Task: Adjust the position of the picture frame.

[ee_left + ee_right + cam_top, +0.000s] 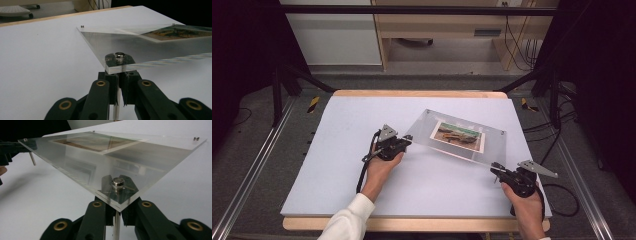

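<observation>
A clear acrylic photo frame (492,145) with a landscape photo (459,135) sandwiched inside hangs tilted just above the white table (347,170). My left gripper (406,142) is shut on the thin metal leg (115,110) under the frame's left corner, below a silver screw head (119,56). My right gripper (495,168) is shut on the metal leg (116,225) under the near right corner, beneath another screw head (117,182). In the right gripper view the left gripper (7,148) and its leg (32,158) appear at far left. The frame's far corners (428,111) are free.
The white table top has a wooden edge (417,93) at the back. Aluminium rails (257,160) run along both sides on the floor. A wooden desk (437,30) and hanging cables (522,45) stand beyond. A black cable (562,200) trails right of the table.
</observation>
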### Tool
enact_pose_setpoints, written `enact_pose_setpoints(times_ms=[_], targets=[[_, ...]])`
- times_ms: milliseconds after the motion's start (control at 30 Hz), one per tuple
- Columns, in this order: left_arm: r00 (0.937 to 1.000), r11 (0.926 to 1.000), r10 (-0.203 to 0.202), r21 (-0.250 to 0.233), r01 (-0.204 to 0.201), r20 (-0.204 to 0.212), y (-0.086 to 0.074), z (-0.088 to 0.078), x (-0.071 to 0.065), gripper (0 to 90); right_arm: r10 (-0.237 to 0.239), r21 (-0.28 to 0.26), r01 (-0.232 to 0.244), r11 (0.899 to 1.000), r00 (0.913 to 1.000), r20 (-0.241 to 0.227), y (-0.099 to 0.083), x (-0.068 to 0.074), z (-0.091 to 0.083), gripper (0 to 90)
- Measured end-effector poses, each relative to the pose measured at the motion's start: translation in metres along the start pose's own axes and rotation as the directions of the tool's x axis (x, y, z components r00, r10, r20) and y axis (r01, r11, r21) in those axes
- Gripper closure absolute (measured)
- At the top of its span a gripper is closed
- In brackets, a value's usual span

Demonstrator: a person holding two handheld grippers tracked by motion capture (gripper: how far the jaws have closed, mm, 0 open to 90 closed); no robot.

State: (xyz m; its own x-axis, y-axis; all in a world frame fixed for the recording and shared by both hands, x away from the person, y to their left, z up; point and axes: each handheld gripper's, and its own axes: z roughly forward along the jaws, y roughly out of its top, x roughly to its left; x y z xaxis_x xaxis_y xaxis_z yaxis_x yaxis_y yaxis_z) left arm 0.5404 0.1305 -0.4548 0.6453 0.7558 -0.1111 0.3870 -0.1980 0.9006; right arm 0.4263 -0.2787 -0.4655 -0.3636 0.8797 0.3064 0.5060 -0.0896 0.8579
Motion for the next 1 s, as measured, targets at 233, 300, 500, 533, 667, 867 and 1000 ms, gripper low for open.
enact_pose_setpoints(times_ms=[233, 300, 500, 533, 667, 867, 1000], targets=[[0.9995, 0.9996, 0.027, -0.005, -0.027, 0.017, 0.002, -0.003, -0.001, 84.6, -0.029, -0.007, 0.029, 1.0, 0.9995, 0.013, 0.002, 0.001, -0.002, 84.8], [0.9983, 0.9988, 0.048, -0.012, -0.048, 0.032, 0.003, -0.006, -0.003, 84.7, -0.026, -0.022, 0.027, 0.999, 0.9996, 0.012, 0.004, 0.0, -0.004, 84.9], [0.9972, 0.9966, 0.053, -0.066, -0.05, 0.052, 0.01, -0.02, -0.013, 84.1, -0.03, -0.078, 0.031, 0.996, 0.9995, 0.01, 0.015, -0.005, -0.015, 84.8], [0.9974, 0.9961, 0.051, -0.074, -0.047, 0.05, 0.012, -0.022, -0.014, 84.1, -0.033, -0.085, 0.033, 0.996, 0.9994, 0.007, 0.017, -0.005, -0.016, 84.7], [0.998, 0.9941, 0.058, -0.093, -0.056, 0.026, 0.016, -0.036, -0.014, 83.9, -0.051, -0.081, 0.05, 0.995, 0.9986, -0.014, 0.023, -0.001, -0.016, 84.1], [0.9985, 0.9905, 0.053, -0.126, -0.055, -0.016, 0.019, -0.063, -0.005, 83.7, -0.087, -0.088, 0.083, 0.993, 0.9948, -0.053, 0.038, 0.012, -0.004, 83.8], [0.9984, 0.9876, 0.037, -0.151, -0.043, -0.042, 0.018, -0.081, 0.003, 83.6, -0.109, -0.098, 0.101, 0.99, 0.9907, -0.082, 0.049, 0.024, 0.007, 83.9]])
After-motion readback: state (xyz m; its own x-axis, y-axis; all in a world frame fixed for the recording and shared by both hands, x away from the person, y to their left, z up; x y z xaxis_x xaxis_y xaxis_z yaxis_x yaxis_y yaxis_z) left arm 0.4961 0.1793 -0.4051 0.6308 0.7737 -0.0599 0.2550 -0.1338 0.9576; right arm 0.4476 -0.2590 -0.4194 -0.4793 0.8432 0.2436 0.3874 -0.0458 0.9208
